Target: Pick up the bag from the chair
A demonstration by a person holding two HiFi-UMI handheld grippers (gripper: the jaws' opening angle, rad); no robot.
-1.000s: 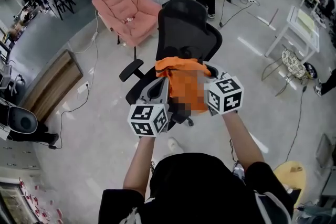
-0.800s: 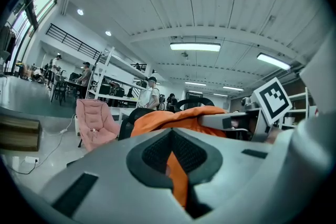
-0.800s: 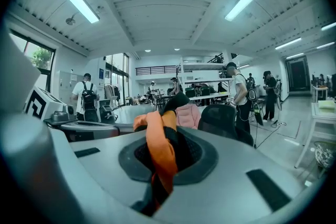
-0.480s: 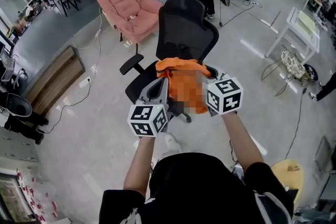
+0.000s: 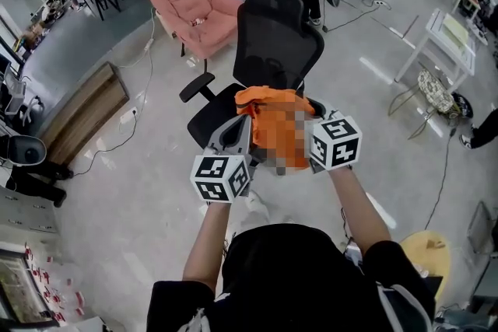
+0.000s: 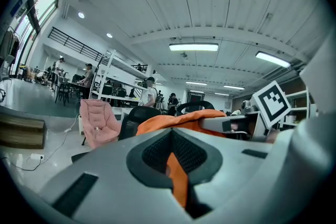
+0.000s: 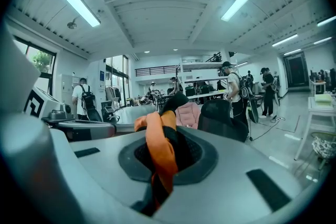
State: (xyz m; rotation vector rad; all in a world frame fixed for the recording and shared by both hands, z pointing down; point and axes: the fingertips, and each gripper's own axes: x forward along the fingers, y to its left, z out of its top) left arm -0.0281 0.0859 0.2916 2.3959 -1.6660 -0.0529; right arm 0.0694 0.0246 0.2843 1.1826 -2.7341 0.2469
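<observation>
The orange bag hangs in the air between the two grippers, clear of the seat and in front of the black mesh office chair it came from. It sags as soft, bunched fabric, and a mosaic patch covers part of its front.

The left gripper is clenched on an edge of the bag: its own view shows a narrow band of orange cloth pinched in the throat of the jaws. The right gripper is likewise clamped, its jaws nearly together on a folded orange strap with a dark lining. Each side of the bag is therefore held, with the load shared.

Against the frames from a second ago, the bag keeps the same spot between the marker cubes, but the office chair has slid up and away in the head view and more of the bare seat now shows to the left of the bag. The pink lounge chair behind has drifted upward too. I read this as both hands drawing the bag back from the chair together.

The lift itself looks done. What remains is to keep both grips firm and the hands moving as a pair, so the thin cloth does not slip from either set of jaws
</observation>
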